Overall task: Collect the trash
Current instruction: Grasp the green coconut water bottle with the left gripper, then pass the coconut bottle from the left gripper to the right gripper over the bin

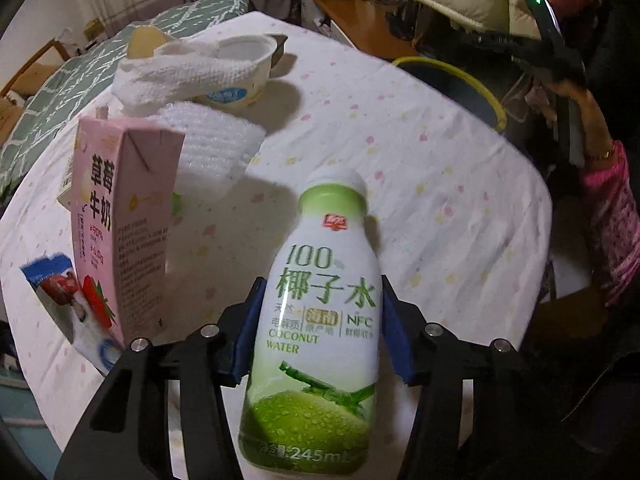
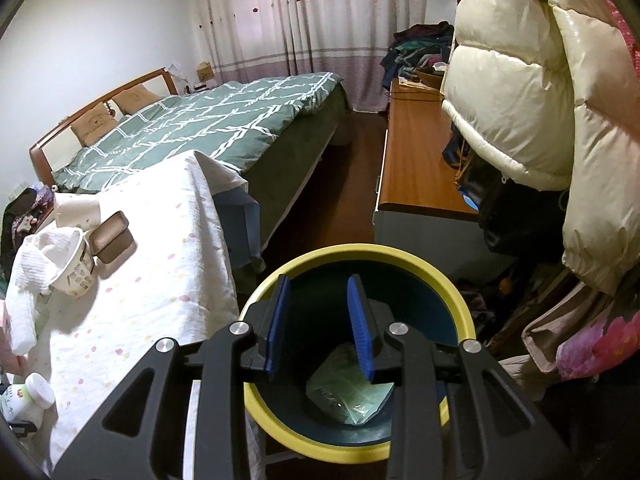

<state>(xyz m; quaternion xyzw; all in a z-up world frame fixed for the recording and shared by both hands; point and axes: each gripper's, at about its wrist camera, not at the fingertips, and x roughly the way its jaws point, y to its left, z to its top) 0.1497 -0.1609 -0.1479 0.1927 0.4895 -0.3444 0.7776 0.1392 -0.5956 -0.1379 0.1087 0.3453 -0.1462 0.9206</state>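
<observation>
A green-and-white coconut water bottle stands on the white dotted tablecloth, and my left gripper is shut on it, a blue pad against each side of its body. The same bottle shows at the lower left of the right wrist view. My right gripper hangs open and empty over a yellow-rimmed dark bin beside the table. A pale green packet lies at the bin's bottom.
Left of the bottle stand a pink strawberry milk carton and a blue-red wrapper. Behind are white cloths, a tipped paper cup and a brown box. The bed, a wooden cabinet and hanging jackets surround the table.
</observation>
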